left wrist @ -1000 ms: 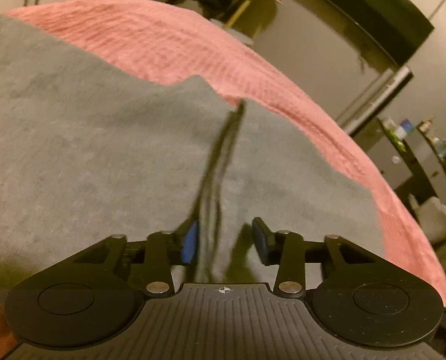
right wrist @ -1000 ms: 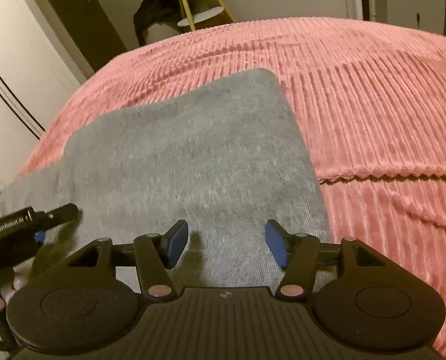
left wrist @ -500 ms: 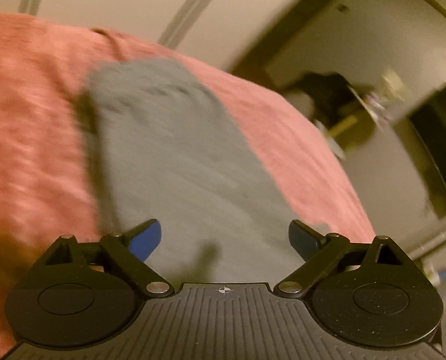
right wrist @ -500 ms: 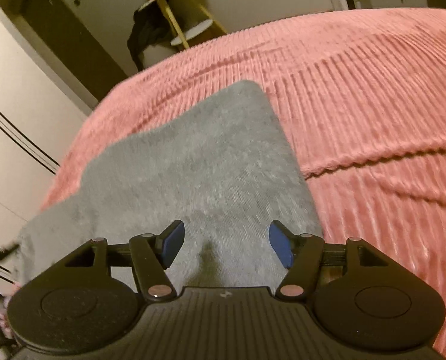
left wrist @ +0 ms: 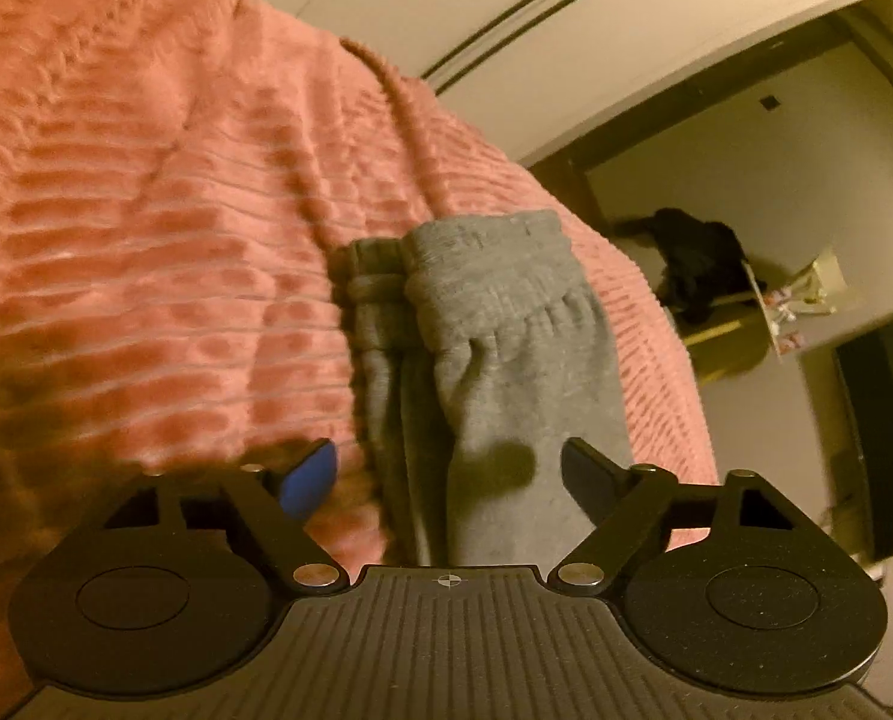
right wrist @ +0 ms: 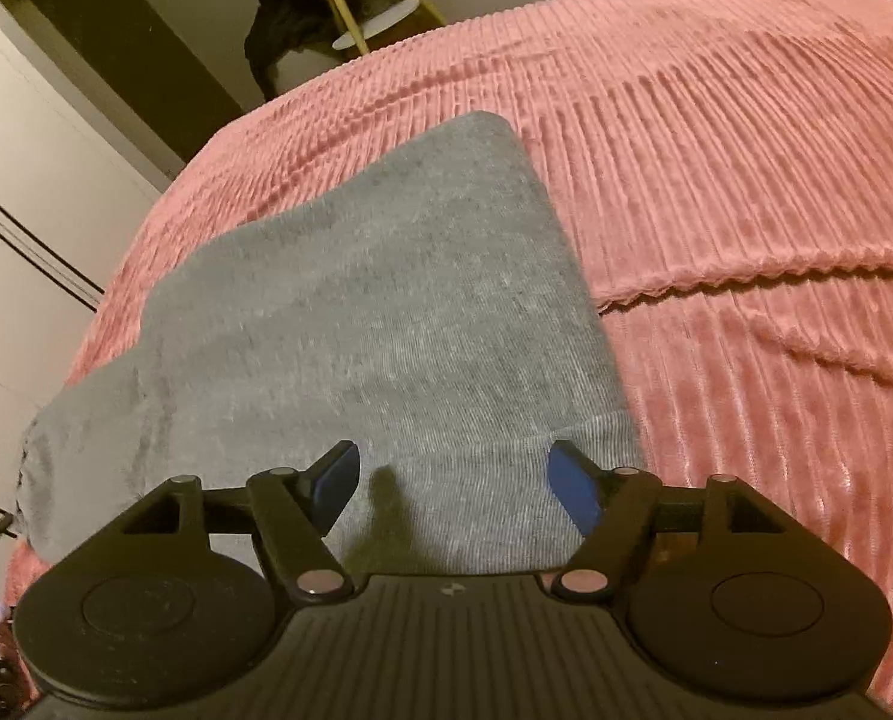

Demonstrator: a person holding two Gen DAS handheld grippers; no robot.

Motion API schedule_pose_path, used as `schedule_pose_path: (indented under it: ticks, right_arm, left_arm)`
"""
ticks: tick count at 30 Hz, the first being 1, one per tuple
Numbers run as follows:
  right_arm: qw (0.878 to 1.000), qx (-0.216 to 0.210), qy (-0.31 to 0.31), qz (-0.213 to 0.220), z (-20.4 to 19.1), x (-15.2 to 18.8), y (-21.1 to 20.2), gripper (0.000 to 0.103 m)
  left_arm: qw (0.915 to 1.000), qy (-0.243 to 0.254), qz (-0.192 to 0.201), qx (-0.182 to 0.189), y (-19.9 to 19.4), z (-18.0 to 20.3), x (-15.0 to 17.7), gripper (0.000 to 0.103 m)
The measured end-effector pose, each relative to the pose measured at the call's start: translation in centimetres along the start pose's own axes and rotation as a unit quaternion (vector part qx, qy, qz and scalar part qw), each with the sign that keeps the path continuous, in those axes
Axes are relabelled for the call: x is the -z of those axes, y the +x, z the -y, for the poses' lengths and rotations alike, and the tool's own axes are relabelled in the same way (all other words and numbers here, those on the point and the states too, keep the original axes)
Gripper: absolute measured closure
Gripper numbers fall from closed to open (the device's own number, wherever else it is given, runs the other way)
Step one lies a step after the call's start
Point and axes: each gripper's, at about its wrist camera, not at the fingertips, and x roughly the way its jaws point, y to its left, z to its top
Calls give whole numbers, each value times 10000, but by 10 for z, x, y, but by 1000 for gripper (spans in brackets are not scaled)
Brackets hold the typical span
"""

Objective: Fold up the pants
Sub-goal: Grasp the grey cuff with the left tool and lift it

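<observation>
Now that the left claw has let go and slid to the cuffs, both claws are hanging wide over the pants.

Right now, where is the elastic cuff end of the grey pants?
In the left wrist view the cuff end lies near the middle of the frame on the pink blanket, ahead of the open left gripper and untouched by it.

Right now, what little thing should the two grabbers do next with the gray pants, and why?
Probably the left gripper should ease forward and pinch the cuffs. The gray pants lie long and flat on the pink blanket, both grippers are open and empty, and the cuffed end sits just ahead, ready to be folded over.
</observation>
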Motion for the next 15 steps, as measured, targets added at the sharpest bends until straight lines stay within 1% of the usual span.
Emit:
schedule_pose_path:
  ticks: [1,6,8,9,10,11,13,14,15]
  right_arm:
    - [10000,-26,42,8,1,0,0,32]
    - [9998,-145,164,22,4,-2,2,27]
    - [9998,-147,154,27,4,-2,3,26]
    - [9998,-139,144,28,3,-3,4,26]
    - [9998,-129,134,32,3,-3,5,26]
    - [9998,-120,130,40,2,-3,6,26]
    - [9998,-104,136,58,2,-3,7,26]
    - [9998,-95,143,67,1,-3,7,26]
    - [9998,-86,148,69,1,-4,7,26]
  left_arm:
    - [10000,-47,-18,61,5,-2,-2,21]
    - [9995,-51,-229,196,29,-13,-11,22]
    - [9994,-78,-178,273,37,-16,-15,22]
    - [9995,-60,-118,298,39,-16,-16,26]
    - [9997,-30,-79,250,41,-15,-18,44]
    - [9998,-6,-73,169,44,-14,-19,54]
    - [9999,15,-76,85,45,-11,-21,65]
    - [9999,72,-55,55,43,-7,-20,68]
    - [9999,153,-37,9,42,-3,-23,72]
